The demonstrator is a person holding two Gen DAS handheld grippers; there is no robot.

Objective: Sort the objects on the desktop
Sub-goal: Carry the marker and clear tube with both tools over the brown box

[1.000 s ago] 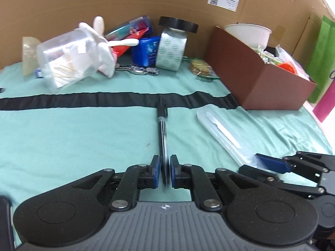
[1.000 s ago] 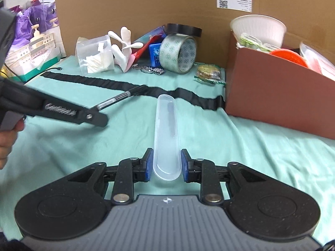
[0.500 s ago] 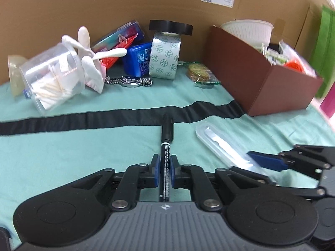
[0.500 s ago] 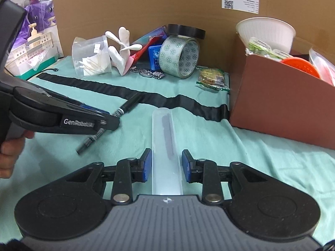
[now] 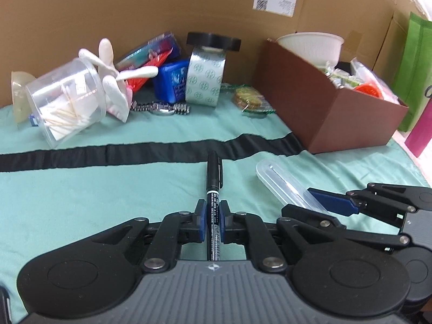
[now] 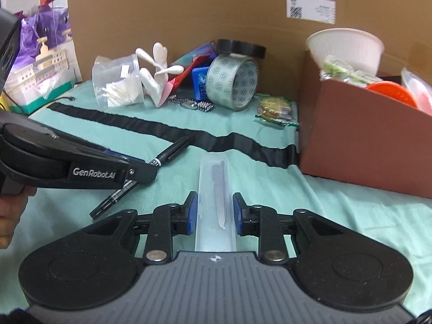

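A big cardboard wall (image 5: 135,5) is standing along the back edge of the table (image 5: 81,189), and a green cloth is covering the table. A black strip (image 5: 108,152) is lying across the cloth from the left side to the right.

A brown box (image 6: 364,145) is sitting near the back right corner. It is holding a white bowl (image 6: 348,46) and some other small things.

A clear tub (image 5: 64,102) is lying on its side near the back left corner, with a white toy figure (image 5: 113,78) leaning beside it. A roll of patterned tape (image 5: 206,79) is standing near the back edge, and a black roll (image 5: 213,41) is resting on top of it. A blue box (image 5: 172,79) is touching the tape. A watch (image 5: 162,108) is lying just in front.

The right hand-held gripper (image 6: 215,210) is squeezing a clear long case (image 6: 214,189) that is pointing toward the back edge, in the middle of the table.

The left hand-held gripper (image 5: 213,217) is closed tight on a black marker (image 5: 213,189). The marker is pointing toward the black strip, and its far end is near it.

A wrapped cookie (image 6: 275,108) is lying between the tape and the brown box.
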